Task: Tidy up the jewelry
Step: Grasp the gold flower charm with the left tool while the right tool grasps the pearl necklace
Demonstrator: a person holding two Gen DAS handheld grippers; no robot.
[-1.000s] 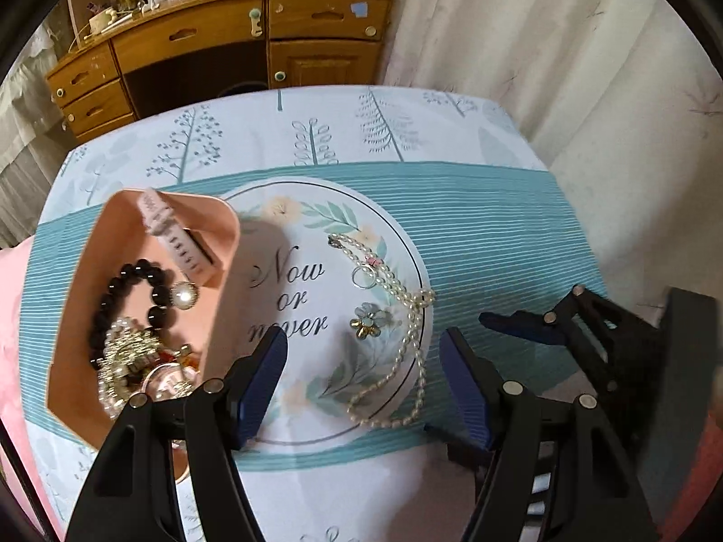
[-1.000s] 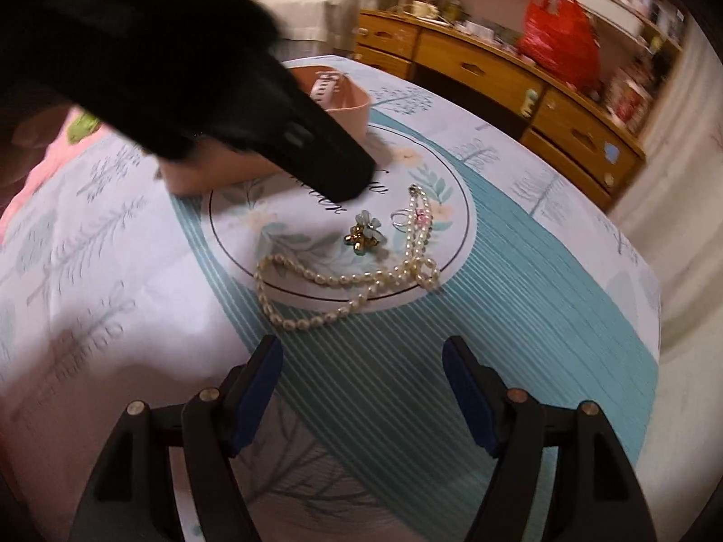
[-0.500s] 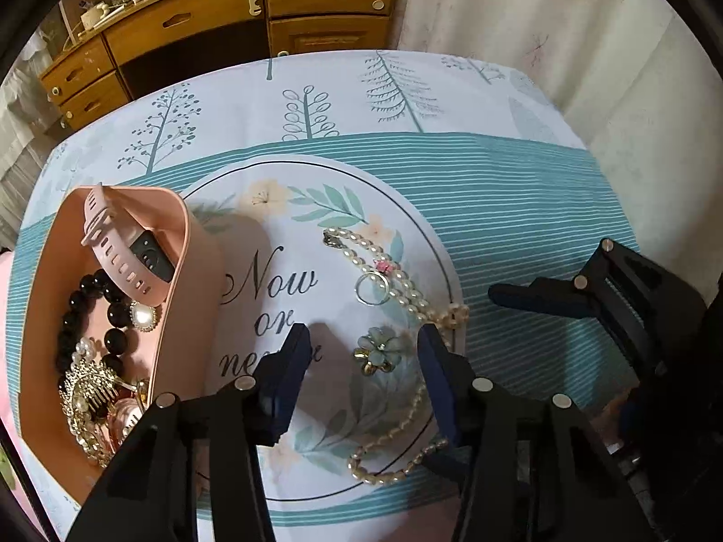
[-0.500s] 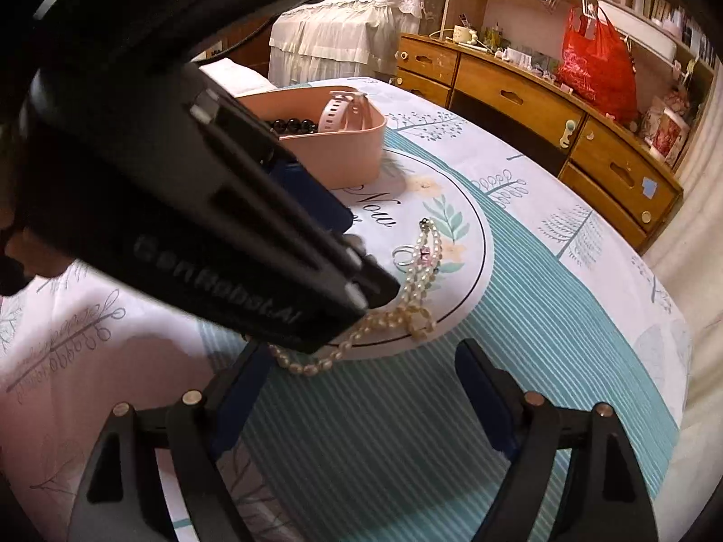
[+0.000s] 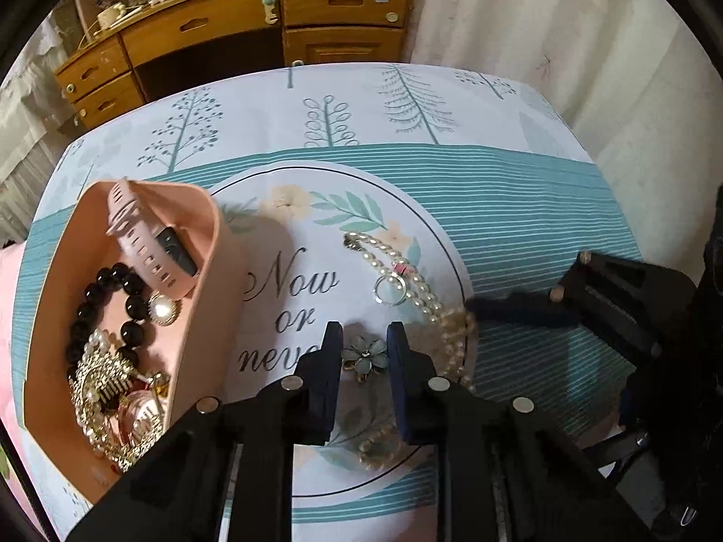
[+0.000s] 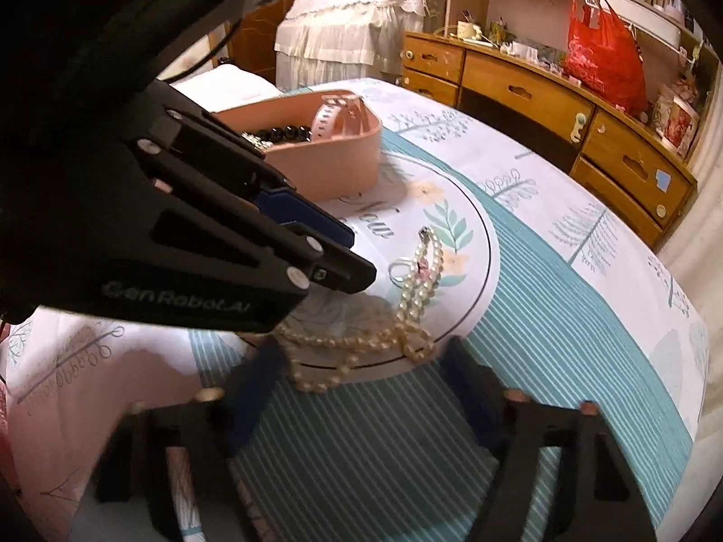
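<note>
My left gripper has its jaws narrowed around a green flower brooch lying on the printed tablecloth; whether the pads touch it I cannot tell. A pearl necklace and a silver ring lie just beyond. A pink tray to the left holds a pink watch, black beads and gold pieces. My right gripper is open and empty, low over the necklace. The left gripper hides the brooch in the right wrist view.
A wooden desk with drawers stands past the far table edge, with a red bag on it. A white curtain hangs at the right. A bed with white frills shows in the right wrist view.
My left gripper has come down and forward onto the brooch and its jaws have narrowed from wide open. My right gripper has moved closer to the necklace.
</note>
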